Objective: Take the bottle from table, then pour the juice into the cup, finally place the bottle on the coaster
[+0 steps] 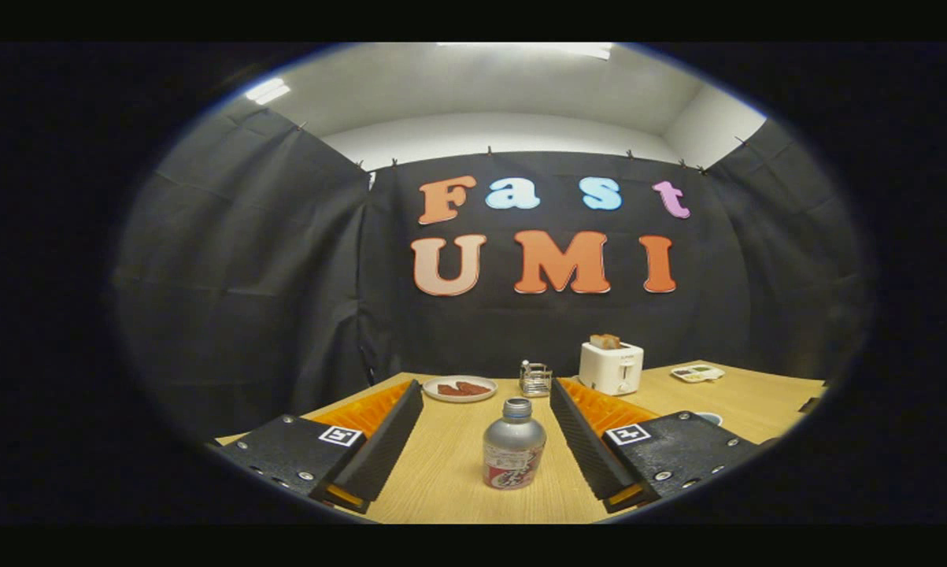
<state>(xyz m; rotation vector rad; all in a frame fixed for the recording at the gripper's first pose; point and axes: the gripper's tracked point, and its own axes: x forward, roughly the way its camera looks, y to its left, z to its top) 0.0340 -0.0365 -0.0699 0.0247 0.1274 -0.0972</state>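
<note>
Gripper view along the two fingers toward the booth's back wall. The gripper (485,441) is held low over a light wooden surface (449,472) with its fingers spread wide apart and nothing pressed between them. The bottle (513,446), a silver metal one with a short neck, a screw top and a printed band around its lower body, stands upright on the surface between the two fingers, nearer the right finger than the left; a clear gap shows on each side, so neither finger touches it. Beyond the fingers, toward the far edge of the surface, lies a round pale plate (460,388) carrying reddish-brown pieces of food. Just right of the plate stands a small wire rack (535,379), directly behind the bottle along the line of sight. Further right, still near the far edge, is a white toaster (612,367) with a slice of toast (605,341) sticking out of its top. Toward the far right corner rests a small flat tray (697,373) with several coloured patches on it; what they are cannot be told. A pale rounded rim (710,417) peeps out just behind the right finger's housing; whether it is the cup or the coaster cannot be told.
</note>
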